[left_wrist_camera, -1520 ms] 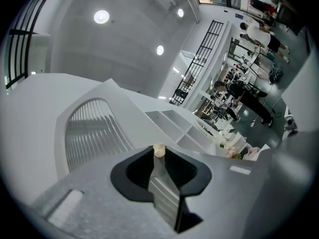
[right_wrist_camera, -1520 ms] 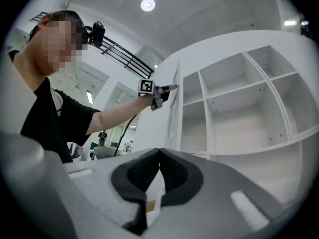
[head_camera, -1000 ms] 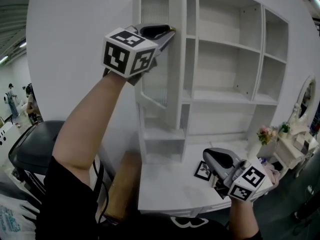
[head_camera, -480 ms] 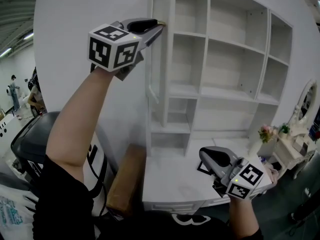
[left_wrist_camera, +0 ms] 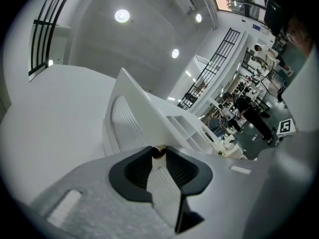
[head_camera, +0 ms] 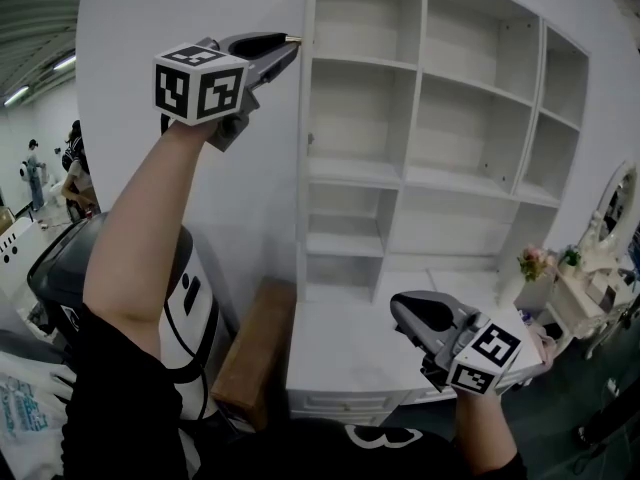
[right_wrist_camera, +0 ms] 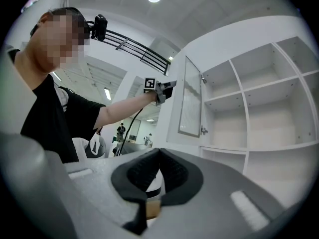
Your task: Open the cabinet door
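Cabinet door upright, open; left claw grips knob.

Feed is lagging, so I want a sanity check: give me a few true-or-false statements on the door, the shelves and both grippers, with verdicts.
1. The left gripper is shut on the door's brass knob. True.
2. The cabinet door is fully closed. False: it stands open, clear of the cabinet front.
3. The shelves are stacked with books. False: those in view hold nothing.
4. The right gripper is shut with nothing between its jaws. True.
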`<state>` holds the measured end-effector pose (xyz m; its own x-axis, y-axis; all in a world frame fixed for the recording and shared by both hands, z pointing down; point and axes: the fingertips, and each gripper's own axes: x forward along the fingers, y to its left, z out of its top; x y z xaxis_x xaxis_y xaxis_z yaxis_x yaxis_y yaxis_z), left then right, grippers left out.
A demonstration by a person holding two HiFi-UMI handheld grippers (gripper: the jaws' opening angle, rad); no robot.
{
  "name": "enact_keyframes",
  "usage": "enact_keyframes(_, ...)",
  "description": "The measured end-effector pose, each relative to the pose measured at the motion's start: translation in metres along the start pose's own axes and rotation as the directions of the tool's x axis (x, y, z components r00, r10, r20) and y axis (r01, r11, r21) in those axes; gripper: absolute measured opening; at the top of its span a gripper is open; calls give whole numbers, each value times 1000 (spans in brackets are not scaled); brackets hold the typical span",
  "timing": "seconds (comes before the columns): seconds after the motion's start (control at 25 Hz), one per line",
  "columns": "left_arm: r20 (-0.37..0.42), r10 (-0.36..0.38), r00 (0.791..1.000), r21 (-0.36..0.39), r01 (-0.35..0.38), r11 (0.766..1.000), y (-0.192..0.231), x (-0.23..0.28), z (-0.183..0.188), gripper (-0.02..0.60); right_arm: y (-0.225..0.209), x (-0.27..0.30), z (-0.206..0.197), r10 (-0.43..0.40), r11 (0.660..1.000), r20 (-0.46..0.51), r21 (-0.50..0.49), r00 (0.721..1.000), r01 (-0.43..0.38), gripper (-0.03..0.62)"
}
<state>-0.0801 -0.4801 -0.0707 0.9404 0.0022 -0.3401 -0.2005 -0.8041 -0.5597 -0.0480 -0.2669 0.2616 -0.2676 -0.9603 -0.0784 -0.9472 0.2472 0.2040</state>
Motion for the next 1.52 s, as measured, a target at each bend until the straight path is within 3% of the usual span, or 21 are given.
enact_keyframes(0.32,-44,135,990,-35,-137,990,19,-18,-6,80,8,-15,9,42,999,-17,22,999,-42,3)
enact_keyframes(0.48,-83,184,979,-8,-185,983,15,-26,-6,37,18,-23,11,58,998,-21,31,998,-58,3)
enact_keyframes(0.64,-78,218,973,-24,-221,975,2,-47,-3,58,24,-37,7,50,997,-28,56,998,-49,3)
enact_keyframes(0.72,-68,201,977,-31,-204,979,-16,-60,1,101,27,-45,3,40,996,-28,77,999,-37,3)
enact_keyframes(0.88,-46,125,991,-67,-128,989,-76,-92,6,107,35,-57,2,28,994,-6,104,1000,-27,3)
enact_keyframes(1.0,-45,16,999,-163,-24,986,-141,-110,-3,106,42,-67,6,31,993,15,112,999,-32,3)
enact_keyframes(1.12,-27,-133,991,-344,116,932,-222,-125,-19,106,52,-77,8,32,993,29,112,999,-35,3)
enact_keyframes(1.24,-29,-227,973,-431,193,882,-301,-144,-36,85,64,-88,5,33,991,42,125,999,-38,3)
enact_keyframes(1.4,-56,-280,958,-512,213,832,-387,-167,-65,71,79,-109,-7,40,987,40,156,998,-46,3)
enact_keyframes(1.52,-61,-299,952,-621,198,759,-433,-185,-81,49,88,-131,-18,25,984,43,177,999,-32,3)
